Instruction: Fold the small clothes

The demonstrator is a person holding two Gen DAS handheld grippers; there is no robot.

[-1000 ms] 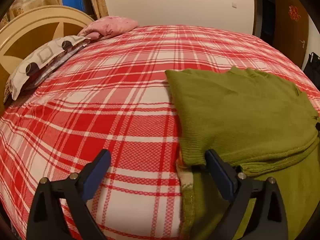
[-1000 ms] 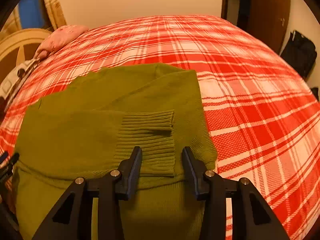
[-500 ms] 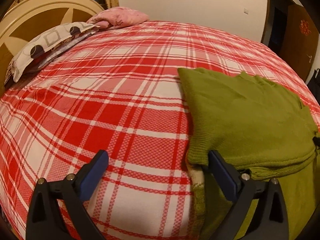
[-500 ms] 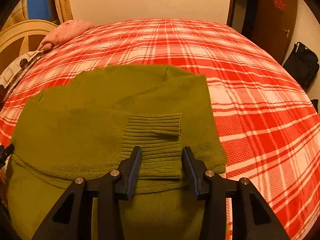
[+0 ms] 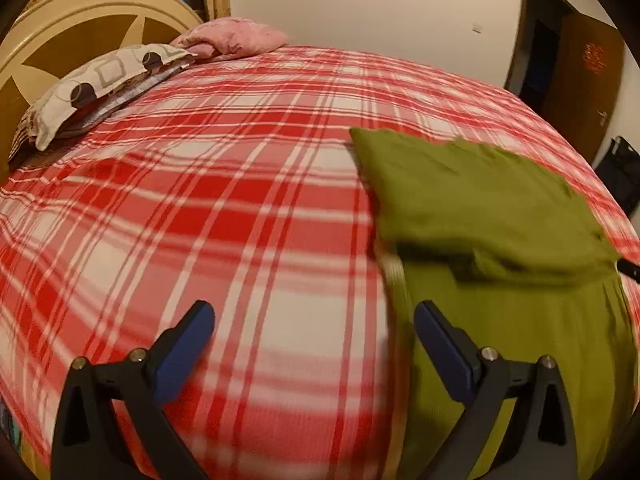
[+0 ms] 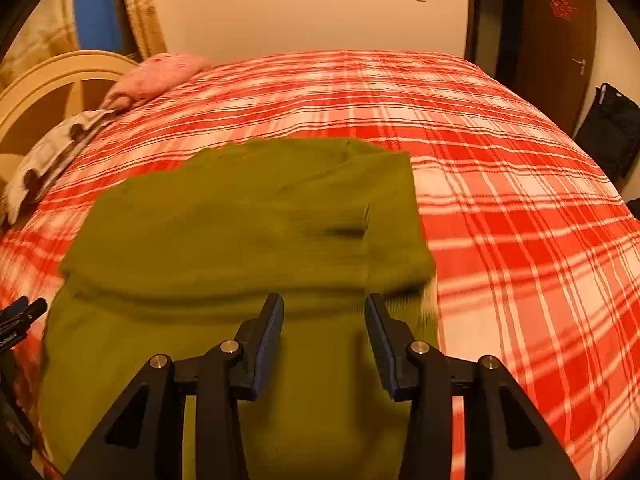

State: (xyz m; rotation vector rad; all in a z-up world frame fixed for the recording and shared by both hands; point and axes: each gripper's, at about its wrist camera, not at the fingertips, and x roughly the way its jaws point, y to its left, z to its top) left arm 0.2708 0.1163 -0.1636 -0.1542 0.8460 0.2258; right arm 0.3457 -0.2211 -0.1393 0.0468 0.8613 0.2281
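The green sweater [image 6: 248,232] lies partly folded near the bed's [image 5: 240,200] front edge, sleeves laid inward so its lower part can fold up. Left tongs [image 5: 312,344] gape wide, empty, straddling its side edge; right tongs [image 6: 324,328], half-open, hold nothing.

A home bedroom: a bed [image 5: 240,200] under a red-and-white plaid cover, pillows [image 5: 100,88] against a rounded cream headboard [image 5: 80,12], curtains [image 6: 140,8], and a brown wooden door [image 6: 556,40]
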